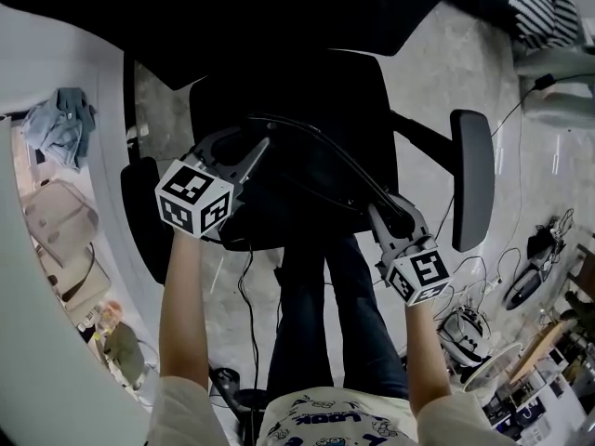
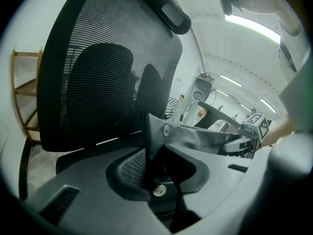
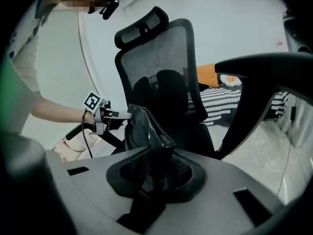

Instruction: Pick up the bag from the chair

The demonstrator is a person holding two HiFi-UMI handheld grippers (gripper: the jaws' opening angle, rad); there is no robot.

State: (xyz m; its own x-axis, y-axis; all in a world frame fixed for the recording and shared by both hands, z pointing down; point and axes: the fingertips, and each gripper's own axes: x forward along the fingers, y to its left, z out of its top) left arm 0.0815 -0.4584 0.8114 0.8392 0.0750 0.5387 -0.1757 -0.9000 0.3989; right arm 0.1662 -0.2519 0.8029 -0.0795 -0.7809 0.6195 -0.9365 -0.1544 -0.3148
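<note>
Office chair (image 1: 297, 91): black bag (image 3: 144, 129) spans left tongs (image 1: 263, 145), right tongs (image 1: 395, 214), both clamped on it.

The bare left forearm (image 1: 179, 295) and right forearm (image 1: 423, 360) reach forward and downward. The left gripper (image 1: 262, 145) angles inward, its jaws pinched on one end of the bag (image 3: 140, 127). The right gripper (image 1: 397, 215) has its jaws clamped on the other end, apparently on a strap.
</note>
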